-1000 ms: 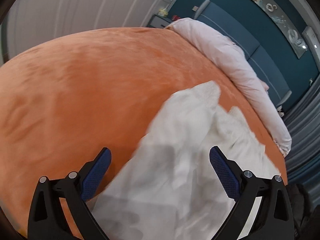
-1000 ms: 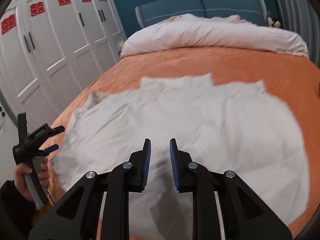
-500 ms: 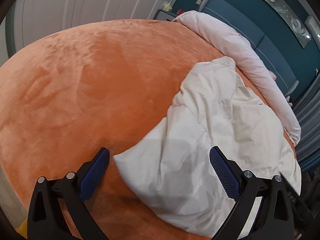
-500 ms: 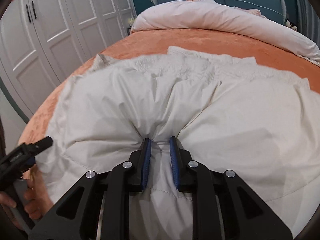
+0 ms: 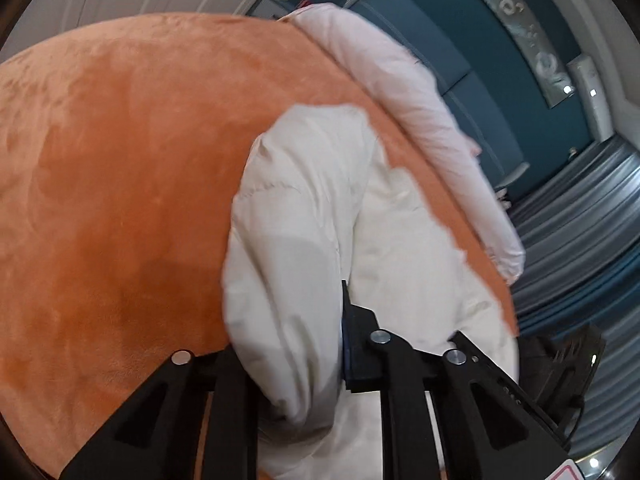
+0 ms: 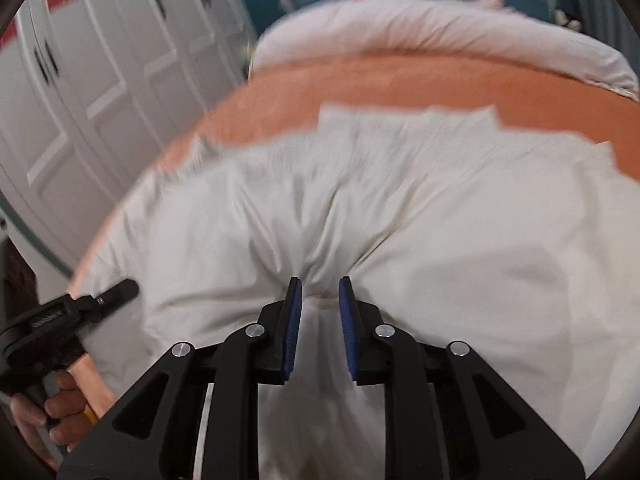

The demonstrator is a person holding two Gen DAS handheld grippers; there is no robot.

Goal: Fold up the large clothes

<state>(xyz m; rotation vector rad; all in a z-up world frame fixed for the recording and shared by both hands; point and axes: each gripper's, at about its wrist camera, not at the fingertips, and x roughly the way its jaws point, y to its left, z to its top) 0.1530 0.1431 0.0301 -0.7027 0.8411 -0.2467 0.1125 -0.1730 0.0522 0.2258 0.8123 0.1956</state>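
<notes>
Closed now on a thick roll of the garment point(image 5: 304, 216) is the left gripper point(image 5: 296, 360), which was gaping a moment back. A bunched pleat is pinched by the right gripper point(image 6: 319, 308), fabric radiating from it. Sprawled on the orange bed point(image 5: 112, 152), the garment is being gathered at its near hem; next, both edges must be carried toward the duvet point(image 6: 432, 28) together.

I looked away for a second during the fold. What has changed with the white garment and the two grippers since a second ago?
The left gripper, open over the white garment a second ago, has closed on a thick bunch of it at the near left edge. The right gripper took hold half a second ago and still pinches it. The fabric has bunched up from lying flat. The orange bedspread and the rolled duvet are unchanged.
</notes>
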